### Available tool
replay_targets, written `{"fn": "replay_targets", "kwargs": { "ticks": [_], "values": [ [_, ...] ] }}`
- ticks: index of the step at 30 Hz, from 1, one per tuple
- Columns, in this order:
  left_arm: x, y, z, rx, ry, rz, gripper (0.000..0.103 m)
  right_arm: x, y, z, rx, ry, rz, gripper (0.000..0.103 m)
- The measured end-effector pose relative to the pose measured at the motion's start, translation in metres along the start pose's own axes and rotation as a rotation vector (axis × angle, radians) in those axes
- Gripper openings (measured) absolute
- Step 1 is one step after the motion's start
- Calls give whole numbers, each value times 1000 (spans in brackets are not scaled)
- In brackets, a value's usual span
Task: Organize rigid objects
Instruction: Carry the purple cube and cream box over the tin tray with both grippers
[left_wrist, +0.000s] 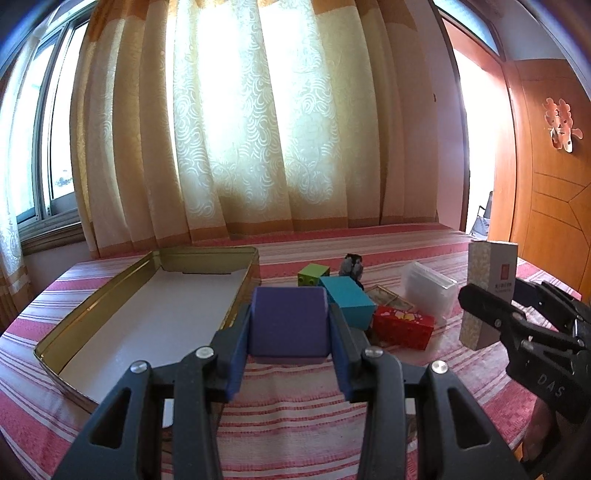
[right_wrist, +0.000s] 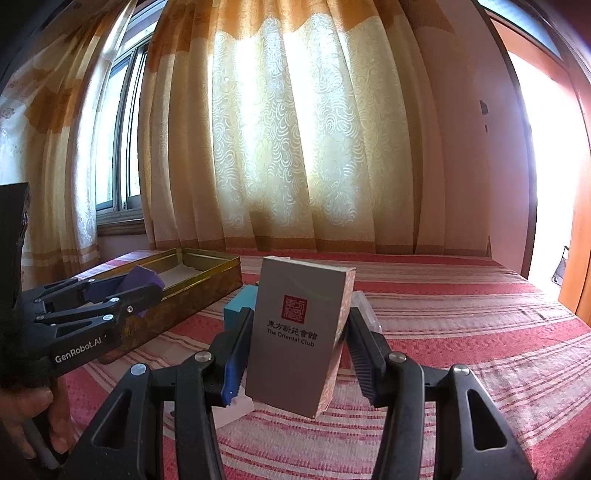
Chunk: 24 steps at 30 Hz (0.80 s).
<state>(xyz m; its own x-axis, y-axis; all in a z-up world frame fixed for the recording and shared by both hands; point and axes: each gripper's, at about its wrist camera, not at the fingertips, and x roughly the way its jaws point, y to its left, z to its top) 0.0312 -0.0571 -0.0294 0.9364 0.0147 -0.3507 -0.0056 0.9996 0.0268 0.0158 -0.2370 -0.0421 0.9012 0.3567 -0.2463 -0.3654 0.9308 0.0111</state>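
While tin (left_wrist: 92, 314) seems empty, left claw (left_wrist: 290, 325) clamps purple block (left_wrist: 288, 317)

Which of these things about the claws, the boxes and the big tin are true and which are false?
1. The left claw holds a purple block. True.
2. The right claw is empty. False: it grips a tall card box printed "The Oriental Club".
3. The gold tin tray already has toys piled inside. False: only its white bottom shows, with nothing in it.
4. A red box lies on the striped cloth beside a teal block. True.
5. The green cube sits inside the tin tray. False: it rests on the cloth outside the tray.
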Motion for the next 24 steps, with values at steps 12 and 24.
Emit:
{"fn": "replay_targets", "kwargs": {
  "ticks": [12,24],
  "values": [
    [-7,19,-1,-41,-23,26,39,11,14,7,-22,4,24,52],
    [-11,54,-3,-97,-29,73,39,20,47,10,-93,16,67,52]
  ]
}}
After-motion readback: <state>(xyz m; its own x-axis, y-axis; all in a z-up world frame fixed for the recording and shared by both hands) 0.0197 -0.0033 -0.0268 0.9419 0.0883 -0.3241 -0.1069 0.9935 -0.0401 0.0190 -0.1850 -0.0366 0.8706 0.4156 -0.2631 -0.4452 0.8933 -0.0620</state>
